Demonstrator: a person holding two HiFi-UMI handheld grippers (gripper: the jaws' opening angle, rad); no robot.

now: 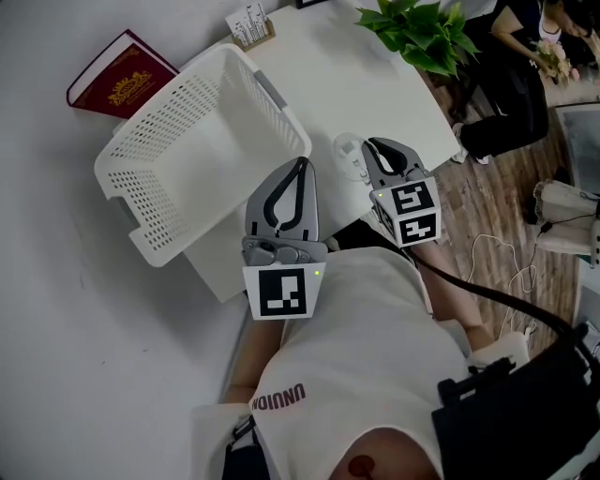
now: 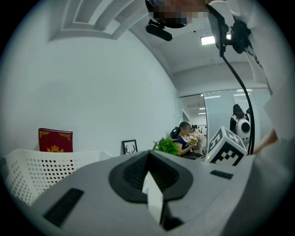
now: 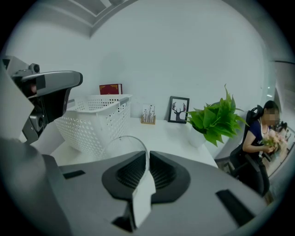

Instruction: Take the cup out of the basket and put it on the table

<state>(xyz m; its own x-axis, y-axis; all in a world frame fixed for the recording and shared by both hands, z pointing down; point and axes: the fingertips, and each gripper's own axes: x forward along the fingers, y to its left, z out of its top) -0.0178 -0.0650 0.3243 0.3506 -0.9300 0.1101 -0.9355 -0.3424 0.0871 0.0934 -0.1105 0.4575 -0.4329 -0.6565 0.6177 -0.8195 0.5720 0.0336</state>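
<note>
A clear plastic cup [image 1: 349, 153] is outside the white perforated basket [image 1: 192, 150], just to its right over the white table [image 1: 375, 84]. My right gripper [image 1: 369, 143] is shut on the cup's wall; in the right gripper view the thin rim [image 3: 123, 140] curves out to the left of the nearly touching jaws [image 3: 147, 159]. Whether the cup's base touches the table is hidden. My left gripper [image 1: 302, 162] hangs at the basket's near right corner, shut with nothing between its fingers [image 2: 148, 156]. The basket looks empty inside.
A red book [image 1: 120, 75] lies behind the basket. A small card holder [image 1: 250, 26] and a framed deer picture [image 3: 178, 109] stand at the back of the table, a potted plant [image 1: 422, 28] at its right corner. A person [image 1: 511, 84] sits beyond the table's right edge.
</note>
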